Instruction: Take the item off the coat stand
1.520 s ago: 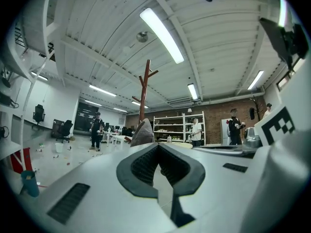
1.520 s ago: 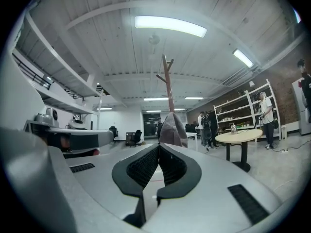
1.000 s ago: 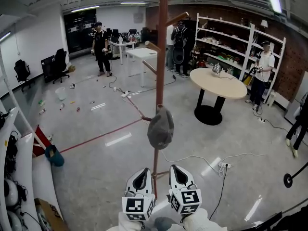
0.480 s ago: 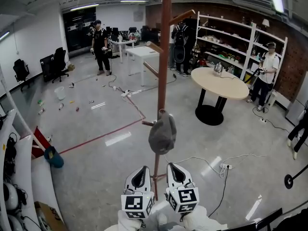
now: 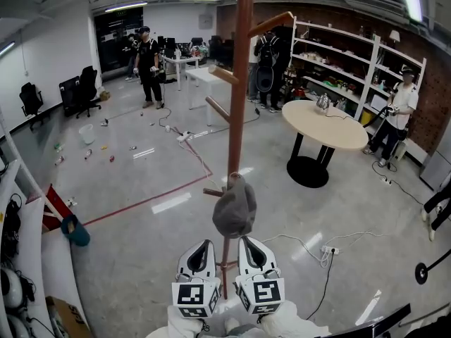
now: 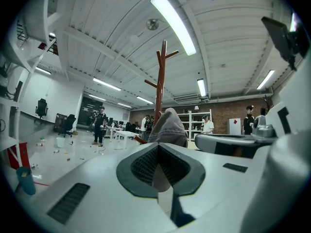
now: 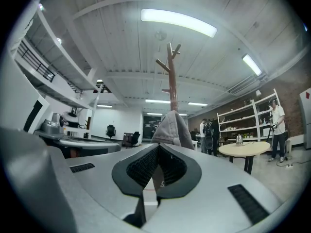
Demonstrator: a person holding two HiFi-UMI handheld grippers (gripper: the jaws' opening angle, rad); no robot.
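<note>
With jaws pressed together and empty, the left tool (image 5: 200, 253) and right tool (image 5: 253, 249) have drawn closer to the grey cap (image 5: 235, 206) hanging on a low peg (image 5: 212, 192) of the coat stand (image 5: 239, 83), so grasping probably comes next.

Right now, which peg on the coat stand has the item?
The low one hidden under the grey cap; all other pegs on the coat stand are bare.
</note>
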